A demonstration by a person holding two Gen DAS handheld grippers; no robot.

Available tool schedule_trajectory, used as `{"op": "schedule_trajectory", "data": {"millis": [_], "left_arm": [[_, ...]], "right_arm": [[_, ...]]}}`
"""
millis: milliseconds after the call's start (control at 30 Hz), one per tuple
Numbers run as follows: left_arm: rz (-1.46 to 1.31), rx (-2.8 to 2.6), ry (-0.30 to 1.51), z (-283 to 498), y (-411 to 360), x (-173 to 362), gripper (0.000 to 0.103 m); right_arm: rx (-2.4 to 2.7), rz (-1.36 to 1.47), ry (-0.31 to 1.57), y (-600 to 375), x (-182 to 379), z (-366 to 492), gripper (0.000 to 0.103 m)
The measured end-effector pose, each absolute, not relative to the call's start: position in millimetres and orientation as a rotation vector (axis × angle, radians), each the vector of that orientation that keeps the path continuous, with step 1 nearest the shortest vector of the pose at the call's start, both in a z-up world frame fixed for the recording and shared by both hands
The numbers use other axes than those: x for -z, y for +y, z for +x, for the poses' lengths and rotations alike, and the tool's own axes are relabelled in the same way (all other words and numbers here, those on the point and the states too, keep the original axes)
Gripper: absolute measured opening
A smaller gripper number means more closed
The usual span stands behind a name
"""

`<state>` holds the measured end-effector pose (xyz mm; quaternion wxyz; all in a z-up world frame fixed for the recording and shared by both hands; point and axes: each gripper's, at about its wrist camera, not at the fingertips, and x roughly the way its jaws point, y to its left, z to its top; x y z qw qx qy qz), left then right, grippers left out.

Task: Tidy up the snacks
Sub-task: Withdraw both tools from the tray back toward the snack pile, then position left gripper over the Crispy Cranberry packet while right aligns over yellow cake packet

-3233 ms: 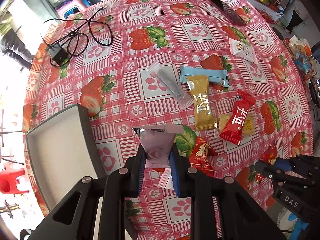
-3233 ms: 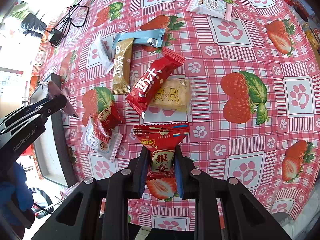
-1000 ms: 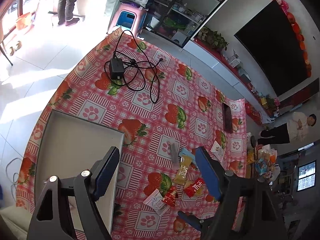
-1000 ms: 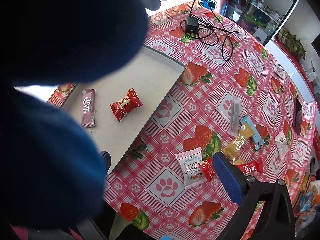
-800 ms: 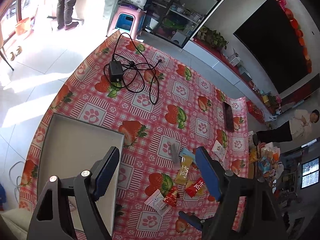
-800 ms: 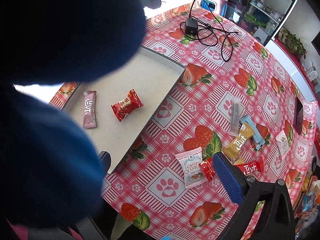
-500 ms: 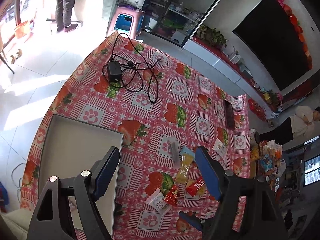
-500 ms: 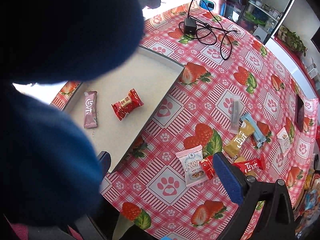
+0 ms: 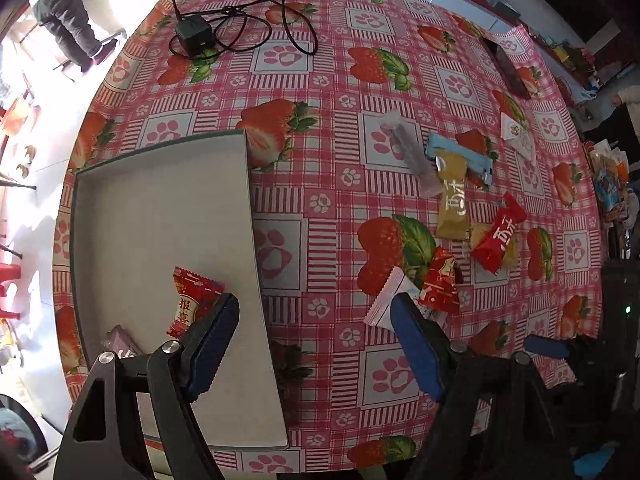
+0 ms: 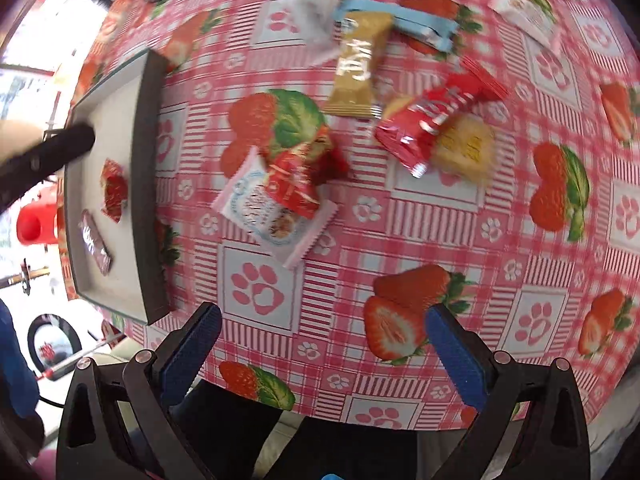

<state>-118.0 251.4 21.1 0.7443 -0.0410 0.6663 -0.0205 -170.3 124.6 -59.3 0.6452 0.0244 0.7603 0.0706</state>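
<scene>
Since a moment ago, when both tools were lifted high over the table, the left gripper [image 9: 316, 340] and the right gripper [image 10: 320, 350] have dropped back low toward the loose snacks, which suggests the next pickup is starting. Two snacks already lie in the tray [image 9: 160, 208]: a red candy [image 9: 192, 304] and a dark pink bar [image 10: 95, 247] near its close end. Both grippers stand wide apart and hold nothing. Just beyond the tray's right wall lie a white cranberry packet [image 10: 276, 212] with a small red packet [image 10: 298, 182] on it; farther out sit a gold bar [image 10: 358, 72] and a red bar [image 10: 434, 118].
</scene>
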Motion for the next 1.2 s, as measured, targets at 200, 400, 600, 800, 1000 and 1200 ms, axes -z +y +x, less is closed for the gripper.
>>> {"op": "schedule_trajectory", "data": {"millis": [200, 400, 600, 800, 1000, 1200], "left_arm": [[-0.088, 0.138, 1.603, -136, 219, 24, 0.081], [-0.183, 0.1, 1.711, -146, 212, 58, 0.081], [-0.309, 0.035, 1.699, -146, 220, 64, 0.082], [-0.324, -0.011, 1.665, -136, 216, 61, 0.083], [-0.245, -0.053, 1.63, -124, 216, 57, 0.085], [-0.061, 0.014, 1.597, -124, 228, 51, 0.082]], "right_arm": [[0.001, 0.189, 1.786, 75, 82, -186, 0.102], [0.081, 0.269, 1.793, 13, 95, -168, 0.102], [0.083, 0.004, 1.737, -24, 88, -113, 0.102], [-0.122, -0.375, 1.679, 27, 106, -71, 0.102], [-0.235, -0.47, 1.591, 54, 119, -41, 0.102], [-0.273, -0.349, 1.589, 62, 114, -29, 0.076]]}}
